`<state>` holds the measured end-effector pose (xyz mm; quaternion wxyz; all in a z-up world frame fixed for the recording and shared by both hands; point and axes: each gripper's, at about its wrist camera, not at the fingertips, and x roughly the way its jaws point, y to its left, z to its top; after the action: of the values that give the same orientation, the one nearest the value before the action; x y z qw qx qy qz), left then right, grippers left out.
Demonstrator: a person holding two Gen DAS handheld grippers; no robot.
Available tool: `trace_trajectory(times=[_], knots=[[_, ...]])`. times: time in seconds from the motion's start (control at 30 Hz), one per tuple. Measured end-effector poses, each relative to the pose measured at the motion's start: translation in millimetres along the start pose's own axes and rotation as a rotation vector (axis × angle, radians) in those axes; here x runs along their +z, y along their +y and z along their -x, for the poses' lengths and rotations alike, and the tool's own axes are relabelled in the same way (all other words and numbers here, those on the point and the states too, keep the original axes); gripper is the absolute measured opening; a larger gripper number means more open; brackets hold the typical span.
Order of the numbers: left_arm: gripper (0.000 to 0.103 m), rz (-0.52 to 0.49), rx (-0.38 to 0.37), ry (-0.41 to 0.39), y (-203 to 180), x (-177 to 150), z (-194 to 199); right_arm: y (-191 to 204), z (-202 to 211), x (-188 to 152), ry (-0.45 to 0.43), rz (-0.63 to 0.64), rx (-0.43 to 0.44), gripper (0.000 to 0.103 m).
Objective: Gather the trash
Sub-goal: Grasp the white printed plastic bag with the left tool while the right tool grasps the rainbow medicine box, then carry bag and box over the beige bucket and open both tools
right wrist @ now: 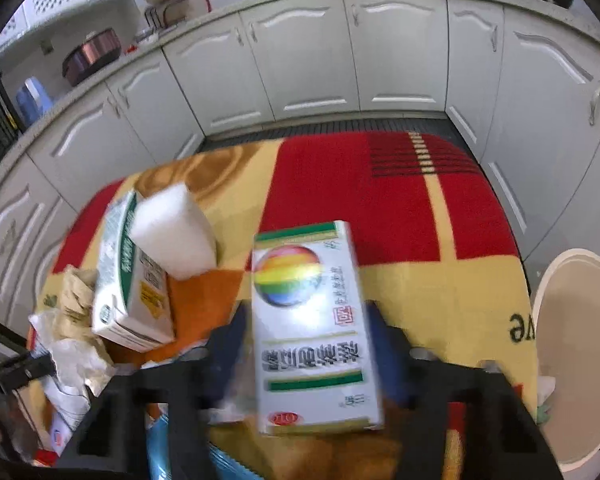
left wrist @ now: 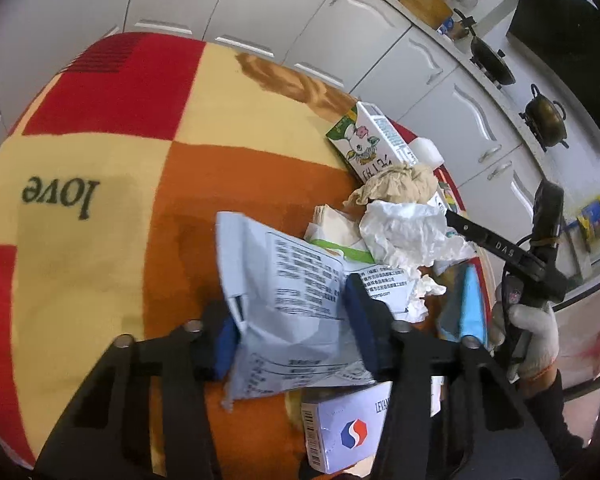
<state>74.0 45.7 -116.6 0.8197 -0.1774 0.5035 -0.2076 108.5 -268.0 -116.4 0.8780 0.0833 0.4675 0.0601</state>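
A table under a red, yellow and orange blanket (left wrist: 100, 240) carries a pile of trash. My left gripper (left wrist: 292, 332) is shut on a white printed plastic pouch (left wrist: 288, 280), its blue pads pressing both edges. Beyond it lie crumpled white tissue (left wrist: 408, 236), brown crumpled paper (left wrist: 400, 186), a milk carton (left wrist: 374, 140) and a white box with a red-blue logo (left wrist: 348, 432). My right gripper (right wrist: 312, 344) is shut on a white box with a rainbow globe (right wrist: 308, 320), blurred in the right wrist view. The same carton (right wrist: 128, 280) lies to its left.
A white foam block (right wrist: 172, 232) leans on the carton. A round white bin (right wrist: 576, 360) stands off the table's right edge. White kitchen cabinets (right wrist: 308, 60) curve around behind. A gloved hand (left wrist: 532, 332) holds the other gripper's handle at the right.
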Motion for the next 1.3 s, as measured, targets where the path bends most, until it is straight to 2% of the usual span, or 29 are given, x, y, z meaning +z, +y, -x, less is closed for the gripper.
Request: trace_trajectory(times=[0.23, 0.47, 0.67, 0.97, 1.3], knots=[[0.033, -0.064, 0.023, -0.075, -12, 8, 29, -2, 36, -4, -0.103, -0.001, 0.028, 0.051], [0.032, -0.086, 0.028, -0.195, -25, 27, 73, 0, 83, -3, -0.200, 0.008, 0.058, 0.051], [0.032, -0.120, 0.002, -0.237, -46, 38, 94, -1, 109, -8, -0.237, 0.007, 0.072, 0.051], [0.032, -0.216, -0.082, -0.230, -110, 46, 81, -12, 133, -19, -0.274, 0.001, 0.059, 0.051], [0.032, -0.323, -0.146, -0.195, -190, 51, 47, -50, 165, -31, -0.327, -0.052, 0.002, 0.051]])
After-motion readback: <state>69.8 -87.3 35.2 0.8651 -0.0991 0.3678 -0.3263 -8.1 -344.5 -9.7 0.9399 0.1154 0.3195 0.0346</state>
